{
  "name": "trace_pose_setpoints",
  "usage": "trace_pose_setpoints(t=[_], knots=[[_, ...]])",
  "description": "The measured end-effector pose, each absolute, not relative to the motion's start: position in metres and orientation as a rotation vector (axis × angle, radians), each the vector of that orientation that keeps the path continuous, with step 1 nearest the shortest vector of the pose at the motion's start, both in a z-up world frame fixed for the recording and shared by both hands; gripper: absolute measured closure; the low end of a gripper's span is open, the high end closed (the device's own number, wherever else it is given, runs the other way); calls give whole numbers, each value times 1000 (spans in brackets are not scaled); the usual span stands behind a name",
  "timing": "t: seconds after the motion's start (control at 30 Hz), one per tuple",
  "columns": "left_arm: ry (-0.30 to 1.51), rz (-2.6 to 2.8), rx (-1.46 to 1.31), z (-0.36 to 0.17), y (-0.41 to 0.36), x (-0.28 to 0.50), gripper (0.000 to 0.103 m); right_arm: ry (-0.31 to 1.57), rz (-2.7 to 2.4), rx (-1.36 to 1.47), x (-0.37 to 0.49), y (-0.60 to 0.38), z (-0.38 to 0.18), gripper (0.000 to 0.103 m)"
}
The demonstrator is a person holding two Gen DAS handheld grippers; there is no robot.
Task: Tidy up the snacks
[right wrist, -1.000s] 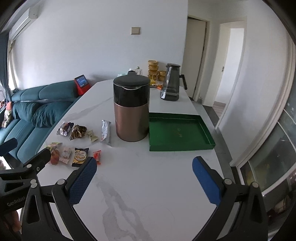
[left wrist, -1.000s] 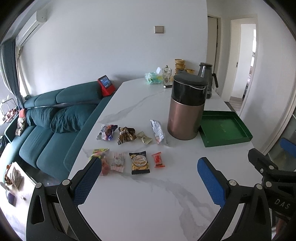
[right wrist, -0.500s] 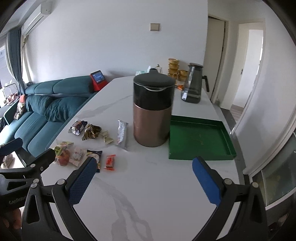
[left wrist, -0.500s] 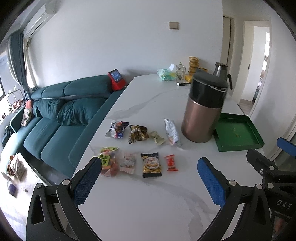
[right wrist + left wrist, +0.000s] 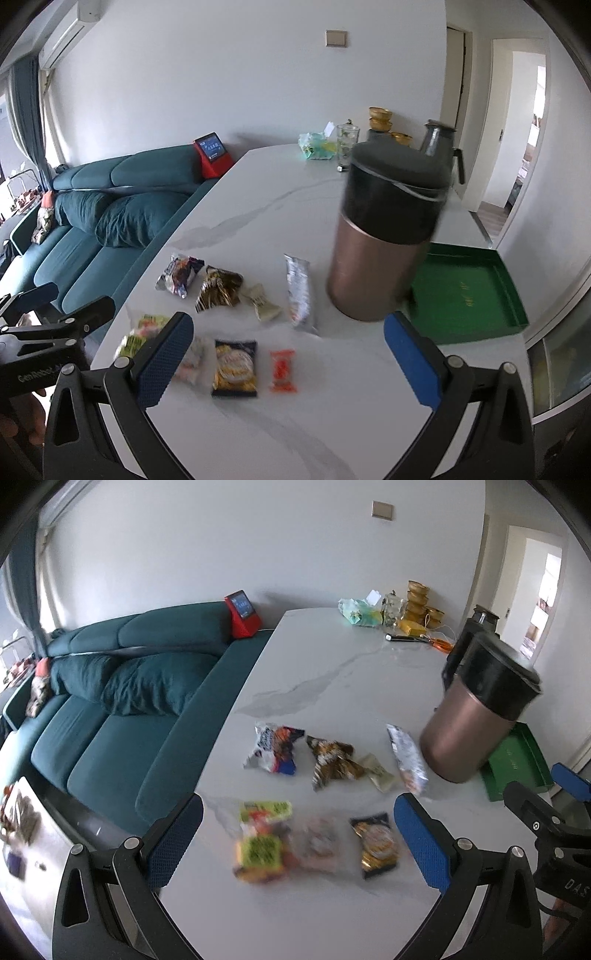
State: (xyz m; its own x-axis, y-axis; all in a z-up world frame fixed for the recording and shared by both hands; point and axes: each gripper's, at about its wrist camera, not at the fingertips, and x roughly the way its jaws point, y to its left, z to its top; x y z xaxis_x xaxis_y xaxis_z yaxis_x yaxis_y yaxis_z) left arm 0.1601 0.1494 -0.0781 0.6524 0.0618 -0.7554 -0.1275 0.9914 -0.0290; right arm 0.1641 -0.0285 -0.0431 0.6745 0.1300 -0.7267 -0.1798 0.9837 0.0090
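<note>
Left gripper [image 5: 298,838]: jaws spread wide, empty, hovering above the near snacks.
Right gripper [image 5: 288,354]: jaws spread wide, empty, above the bench [image 5: 280,199] near its front edge.
Far row of snacks: blue-and-white packet [image 5: 273,747], brown-gold packet [image 5: 332,762], small cream candy [image 5: 378,771], silver packet [image 5: 406,758], lying side by side.
Near row: green-yellow packet [image 5: 260,840], pale pink packet [image 5: 317,843], black-and-gold packet [image 5: 235,367], small orange candy [image 5: 282,370]; the first two were blurred.
Copper canister [image 5: 384,236]: upright, black lid, just right of the silver packet.
Green tray [image 5: 469,295]: right of the canister, holding no snacks.
</note>
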Motion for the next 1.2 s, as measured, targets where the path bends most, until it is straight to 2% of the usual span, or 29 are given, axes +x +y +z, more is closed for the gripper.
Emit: trace_pose_setpoints(t=[0.23, 0.5, 1.1, 1.13, 1.2], knots=[[887, 53, -30, -112, 195, 226, 2, 870, 166, -107, 213, 20, -92, 0], [991, -29, 56, -165, 207, 282, 2, 965, 134, -143, 254, 38, -140, 0], [1114, -97, 86, -218, 211, 330, 2, 1111, 168, -256, 295, 48, -195, 0], [1116, -96, 88, -219, 212, 331, 2, 1125, 177, -262, 298, 49, -199, 12], [1119, -95, 93, -222, 212, 335, 2, 1134, 181, -272, 302, 51, -203, 12]])
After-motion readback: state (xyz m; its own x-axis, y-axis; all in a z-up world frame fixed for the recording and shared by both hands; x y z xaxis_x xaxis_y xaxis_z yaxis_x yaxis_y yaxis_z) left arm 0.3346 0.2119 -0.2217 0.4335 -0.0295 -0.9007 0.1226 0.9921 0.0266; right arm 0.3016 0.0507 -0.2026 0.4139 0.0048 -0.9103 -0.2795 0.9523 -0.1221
